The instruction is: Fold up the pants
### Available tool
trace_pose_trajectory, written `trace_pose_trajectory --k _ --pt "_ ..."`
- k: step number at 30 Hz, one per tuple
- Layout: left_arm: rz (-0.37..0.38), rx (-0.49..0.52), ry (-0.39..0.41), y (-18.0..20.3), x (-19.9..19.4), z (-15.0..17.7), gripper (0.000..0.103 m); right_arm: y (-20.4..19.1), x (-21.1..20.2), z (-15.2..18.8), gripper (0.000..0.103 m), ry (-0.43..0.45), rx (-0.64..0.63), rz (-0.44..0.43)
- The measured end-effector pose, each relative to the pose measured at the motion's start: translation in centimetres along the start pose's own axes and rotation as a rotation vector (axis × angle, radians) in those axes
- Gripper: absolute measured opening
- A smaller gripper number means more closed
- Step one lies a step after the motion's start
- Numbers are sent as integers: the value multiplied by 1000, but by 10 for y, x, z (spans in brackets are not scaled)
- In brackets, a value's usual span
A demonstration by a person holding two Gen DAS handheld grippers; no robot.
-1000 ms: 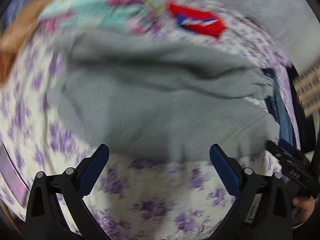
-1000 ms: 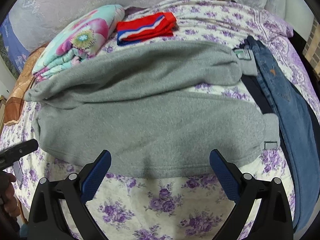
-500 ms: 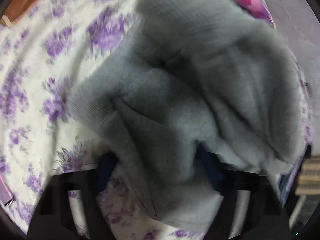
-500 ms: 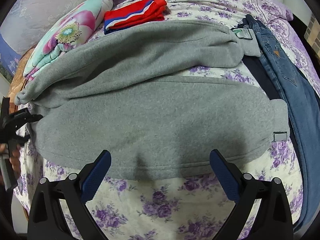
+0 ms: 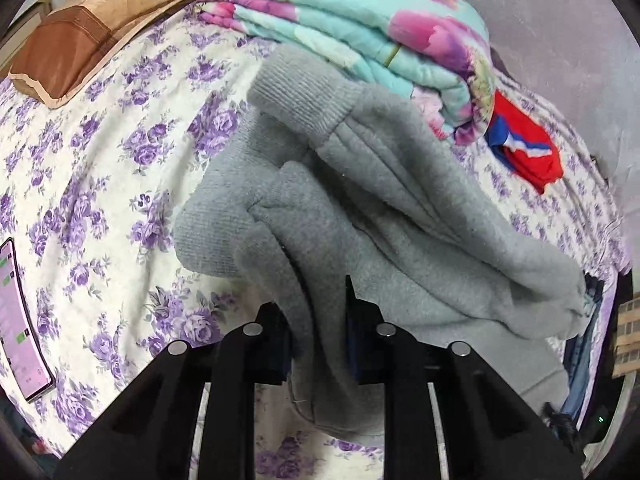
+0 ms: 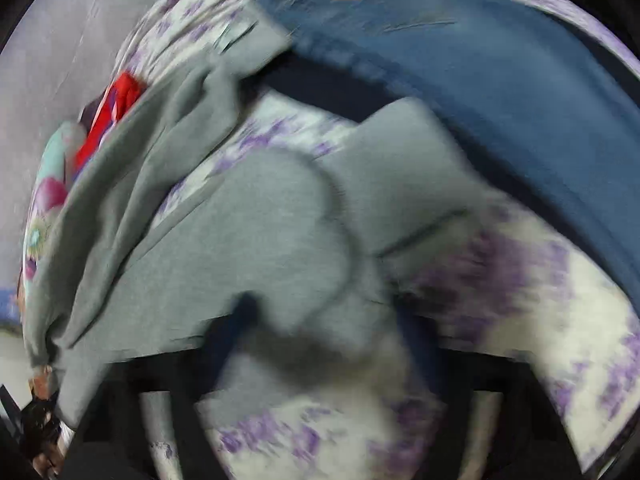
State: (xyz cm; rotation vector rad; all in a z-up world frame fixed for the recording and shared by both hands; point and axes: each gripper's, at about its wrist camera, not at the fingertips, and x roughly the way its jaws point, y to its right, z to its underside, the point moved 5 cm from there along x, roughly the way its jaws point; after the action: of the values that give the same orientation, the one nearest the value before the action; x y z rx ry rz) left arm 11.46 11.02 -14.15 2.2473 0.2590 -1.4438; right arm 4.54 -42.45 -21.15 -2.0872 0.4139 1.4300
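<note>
Grey fleece pants [image 5: 400, 220] lie across a bed with a purple-flowered sheet [image 5: 100, 160]. Two ribbed cuffs [image 5: 296, 92] sit at the near end of the legs. My left gripper [image 5: 316, 312] is shut on a fold of the grey fabric just behind the lower cuff. In the blurred right wrist view the other end of the pants [image 6: 260, 240] fills the middle. My right gripper [image 6: 326, 324] has its jaws closing, with a bunch of grey fabric between its fingers; whether the pads press on it is lost in the blur.
A folded floral quilt [image 5: 360, 28] and a red, white and blue garment [image 5: 524, 148] lie behind the pants. Blue jeans [image 6: 500, 92] lie beside the waist end. A phone [image 5: 20, 320] rests on the sheet at left, near a brown pillow [image 5: 80, 40].
The left gripper went from wide open over the sheet to shut on the leg end. The right gripper swung down to the pants' right end and its jaws narrowed around fabric.
</note>
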Motion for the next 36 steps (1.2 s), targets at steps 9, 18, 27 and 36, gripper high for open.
trace_pose_trajectory --k 9,18,27,36 --pt "-31 45 141 -25 -67 6 19 -57 -95 10 14 59 -265 -156" --pt "-106 30 -40 -102 -44 71 30 20 -42 72 76 -163 -268 182" --pt "-246 199 307 -66 -101 12 82 -36 -71 -25 93 172 -275 97" --pt "-168 256 194 17 -27 12 82 -116 31 -103 88 49 -161 -105"
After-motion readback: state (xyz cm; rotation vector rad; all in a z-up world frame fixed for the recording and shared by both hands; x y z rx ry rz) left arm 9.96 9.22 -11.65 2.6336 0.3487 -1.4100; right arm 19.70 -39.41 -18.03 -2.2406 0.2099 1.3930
